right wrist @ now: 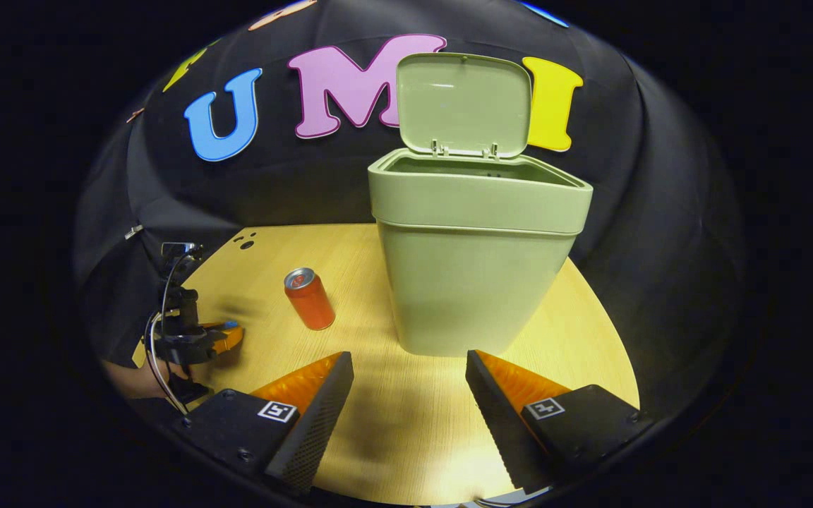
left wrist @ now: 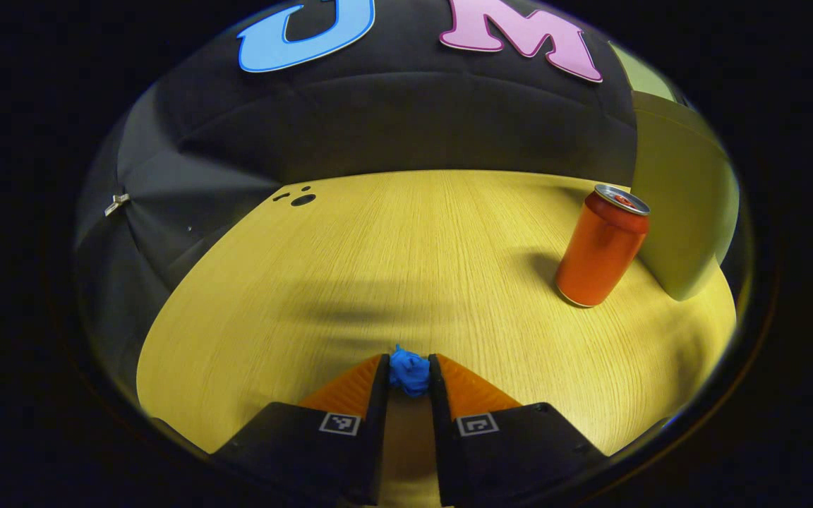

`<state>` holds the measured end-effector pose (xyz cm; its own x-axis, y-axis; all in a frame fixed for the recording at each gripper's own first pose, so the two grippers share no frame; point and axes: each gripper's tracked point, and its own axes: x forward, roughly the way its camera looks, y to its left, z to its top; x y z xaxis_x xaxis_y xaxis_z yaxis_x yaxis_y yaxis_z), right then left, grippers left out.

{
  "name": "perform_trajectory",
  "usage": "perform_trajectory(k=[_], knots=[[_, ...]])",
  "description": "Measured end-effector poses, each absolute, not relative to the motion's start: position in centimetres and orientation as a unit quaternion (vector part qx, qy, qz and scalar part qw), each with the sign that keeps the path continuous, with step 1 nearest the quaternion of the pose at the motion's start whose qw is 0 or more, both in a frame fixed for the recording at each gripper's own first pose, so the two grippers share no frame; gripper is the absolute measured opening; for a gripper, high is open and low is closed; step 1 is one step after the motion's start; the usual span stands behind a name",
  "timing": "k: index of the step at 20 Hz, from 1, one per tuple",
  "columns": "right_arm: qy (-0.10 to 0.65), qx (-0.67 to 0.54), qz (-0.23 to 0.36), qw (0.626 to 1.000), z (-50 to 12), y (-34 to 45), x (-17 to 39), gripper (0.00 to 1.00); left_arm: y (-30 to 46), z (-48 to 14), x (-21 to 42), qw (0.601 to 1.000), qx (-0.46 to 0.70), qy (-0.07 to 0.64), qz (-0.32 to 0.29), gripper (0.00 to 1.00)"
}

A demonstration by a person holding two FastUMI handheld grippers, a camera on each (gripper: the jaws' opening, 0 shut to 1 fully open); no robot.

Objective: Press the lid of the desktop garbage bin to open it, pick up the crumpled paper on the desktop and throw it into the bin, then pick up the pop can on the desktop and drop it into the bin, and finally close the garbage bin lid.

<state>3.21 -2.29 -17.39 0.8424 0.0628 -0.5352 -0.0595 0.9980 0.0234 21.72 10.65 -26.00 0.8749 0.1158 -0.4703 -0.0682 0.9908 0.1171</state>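
Observation:
In the left gripper view, my left gripper [left wrist: 408,374] is shut on a small blue crumpled paper [left wrist: 408,372], held low over the wooden desktop [left wrist: 406,268]. An orange pop can [left wrist: 602,247] stands upright to the right, beside the green bin's wall [left wrist: 682,212]. In the right gripper view, the green garbage bin [right wrist: 473,268] stands in the middle with its lid [right wrist: 463,104] raised upright. The pop can [right wrist: 309,298] stands left of the bin. My right gripper [right wrist: 410,374] is open, empty, in front of the bin. The left gripper [right wrist: 226,335] shows far left with a bit of blue at its tips.
The round desktop [right wrist: 378,423] ends at black cloth walls on all sides. Small dark holes [left wrist: 300,197] mark the desk's far edge. A hand [right wrist: 135,381] holds the left gripper at the desk's left edge.

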Motion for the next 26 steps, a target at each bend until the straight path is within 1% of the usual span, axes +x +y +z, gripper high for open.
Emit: perform_trajectory(k=[2, 3, 4, 5, 7, 8, 10, 11, 12, 13, 15, 16, 18, 21, 23, 24, 25, 26], knots=[[0.281, 0.006, 0.033, 0.959, -17.6, -2.3, 3.1, 1.0, 10.5, -24.8, 21.5, 0.969, 0.059, 0.235, 0.047, 0.34], [0.281, 0.006, 0.034, 0.959, -17.6, -2.3, 3.0, 1.0, 10.1, -23.9, 21.6, 0.971, 0.062, 0.226, 0.04, 0.35], [0.281, 0.005, 0.035, 0.959, -17.7, -2.4, 3.0, 1.0, 9.6, -23.0, 21.5, 0.973, 0.061, 0.219, 0.032, 0.33], [0.281, 0.005, 0.036, 0.959, -17.8, -2.5, 2.8, 1.0, 9.2, -22.0, 21.3, 0.975, 0.059, 0.211, 0.026, 0.34], [0.281, 0.008, 0.036, 0.959, -18.0, -2.7, 2.8, 1.0, 8.0, -19.5, 21.1, 0.98, 0.046, 0.192, 0.014, 0.32], [0.281, 0.011, 0.036, 0.959, -18.1, -2.8, 2.8, 1.0, 7.2, -17.9, 21.0, 0.983, 0.039, 0.181, 0.006, 0.34], [0.277, 0.017, 0.033, 0.96, -18.0, -3.1, 2.7, 1.0, 5.9, -14.9, 20.8, 0.987, 0.035, 0.159, -0.008, 0.34], [0.275, 0.02, 0.032, 0.961, -18.0, -3.2, 2.7, 1.0, 4.8, -13.1, 20.5, 0.988, 0.036, 0.146, -0.019, 0.36], [0.274, 0.022, 0.031, 0.961, -18.0, -3.4, 2.6, 1.0, 3.8, -11.3, 20.1, 0.99, 0.037, 0.133, -0.028, 0.32], [0.272, 0.024, 0.03, 0.962, -18.0, -3.6, 2.6, 1.0, 3.0, -9.6, 19.8, 0.991, 0.038, 0.119, -0.036, 0.34], [0.266, 0.029, 0.027, 0.963, -17.7, -4.0, 2.6, 0.99, 1.2, -5.9, 19.6, 0.995, 0.039, 0.084, -0.049, 0.34], [0.262, 0.033, 0.024, 0.964, -17.4, -4.3, 2.7, 0.99, 0.5, -4.5, 19.4, 0.995, 0.04, 0.073, -0.056, 0.32], [0.255, 0.041, 0.02, 0.966, -17.1, -4.7, 2.6, 0.99, -2.2, -1.5, 19.4, 0.995, 0.034, 0.051, -0.079, 0.34], [0.253, 0.049, 0.017, 0.966, -17.1, -5.1, 2.1, 0.99, -6.3, 2.0, 19.2, 0.992, 0.034, 0.028, -0.12, 0.34], [0.252, 0.048, 0.015, 0.966, -17.1, -5.4, 1.8, 0.99, -9.2, 3.4, 19.2, 0.988, 0.033, 0.018, -0.149, 0.34], [0.251, 0.047, 0.016, 0.967, -17.1, -5.5, 1.6, 0.99, -10.7, 3.7, 19.2, 0.986, 0.034, 0.015, -0.161, 0.32], [0.249, 0.046, 0.017, 0.967, -17.0, -5.5, 1.4, 0.99, -12.0, 4.0, 19.1, 0.984, 0.034, 0.012, -0.173, 0.34], [0.25, 0.045, 0.018, 0.967, -17.1, -5.6, 1.2, 0.99, -13.5, 4.2, 18.8, 0.982, 0.033, 0.009, -0.187, 0.34]])
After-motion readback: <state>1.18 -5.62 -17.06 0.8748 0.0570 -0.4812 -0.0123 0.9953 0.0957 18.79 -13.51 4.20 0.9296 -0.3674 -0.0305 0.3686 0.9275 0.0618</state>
